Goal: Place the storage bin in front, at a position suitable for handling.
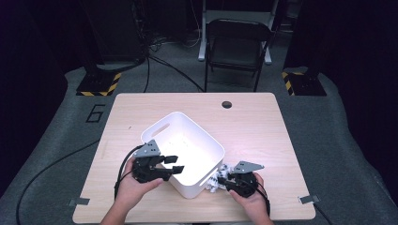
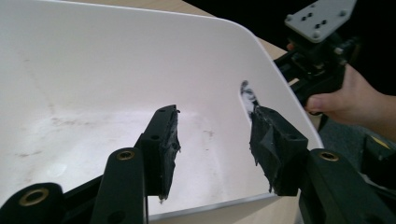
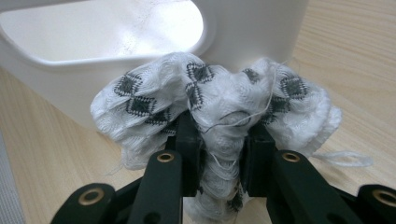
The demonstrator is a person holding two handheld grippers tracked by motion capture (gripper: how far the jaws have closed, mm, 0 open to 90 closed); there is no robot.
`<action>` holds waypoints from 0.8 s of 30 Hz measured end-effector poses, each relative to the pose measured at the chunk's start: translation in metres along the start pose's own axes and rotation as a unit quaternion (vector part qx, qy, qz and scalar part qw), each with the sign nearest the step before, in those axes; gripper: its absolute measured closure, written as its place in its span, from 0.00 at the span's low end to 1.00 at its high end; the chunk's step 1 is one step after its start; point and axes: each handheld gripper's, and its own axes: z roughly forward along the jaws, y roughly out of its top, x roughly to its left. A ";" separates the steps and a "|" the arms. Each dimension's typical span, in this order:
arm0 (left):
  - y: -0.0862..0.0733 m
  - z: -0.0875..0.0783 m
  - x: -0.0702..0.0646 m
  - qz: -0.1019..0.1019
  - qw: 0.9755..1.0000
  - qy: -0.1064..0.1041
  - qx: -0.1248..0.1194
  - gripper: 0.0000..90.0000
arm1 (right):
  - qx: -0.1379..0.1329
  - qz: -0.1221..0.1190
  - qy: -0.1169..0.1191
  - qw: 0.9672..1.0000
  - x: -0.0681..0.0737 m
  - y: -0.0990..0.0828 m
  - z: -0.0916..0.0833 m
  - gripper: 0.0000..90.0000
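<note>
Black jaws of the right gripper (image 3: 219,140) sit nearest the lens in the right gripper view, clamped on a bunched white cloth (image 3: 215,100) w/ dark diamond pattern. Cloth bulges out both sides of the jaws and above them, a loose thread trailing off to one side. It rests on the wooden table (image 1: 263,126), touching the outer wall of the white bin (image 1: 187,145), near the bin's corner closest to the person. In the high view the cloth (image 1: 219,177) lies between bin and right gripper (image 1: 224,181).

Left gripper (image 2: 212,140): jaws apart, nothing between them, poised over the bin's near rim and pointing into its bare interior (image 2: 93,84). High view shows it (image 1: 174,165) at the bin's left-hand edge, well apart from the cloth.
</note>
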 end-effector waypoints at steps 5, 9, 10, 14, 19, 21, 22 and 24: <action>-0.002 -0.009 0.014 -0.007 1.000 0.020 -0.001 0.57 | -0.003 -0.007 0.000 1.000 0.000 0.000 0.000 0.81; -0.003 -0.014 0.021 -0.009 0.999 0.040 -0.007 0.54 | -0.005 -0.006 0.001 1.000 0.000 0.000 0.001 0.81; -0.004 -0.016 0.025 -0.008 0.999 0.050 -0.009 0.53 | -0.006 -0.004 0.000 1.000 0.000 0.000 0.001 0.80; -0.005 -0.020 0.030 -0.010 0.998 0.061 -0.013 0.53 | -0.009 -0.005 -0.002 1.000 0.001 -0.001 0.001 0.80; -0.006 -0.025 0.038 -0.020 0.997 0.067 -0.030 0.53 | -0.011 -0.004 -0.002 1.000 0.001 -0.002 0.000 0.80; -0.007 -0.027 0.040 -0.020 0.997 0.070 -0.031 0.53 | -0.014 -0.003 -0.001 1.000 0.002 -0.002 0.000 0.80; -0.007 -0.028 0.041 -0.018 0.997 0.071 -0.030 0.53 | -0.013 -0.008 -0.002 1.000 0.001 -0.002 0.000 0.80; -0.007 -0.030 0.043 -0.019 0.996 0.077 -0.030 0.53 | -0.013 -0.007 -0.001 1.000 0.001 -0.003 -0.001 0.80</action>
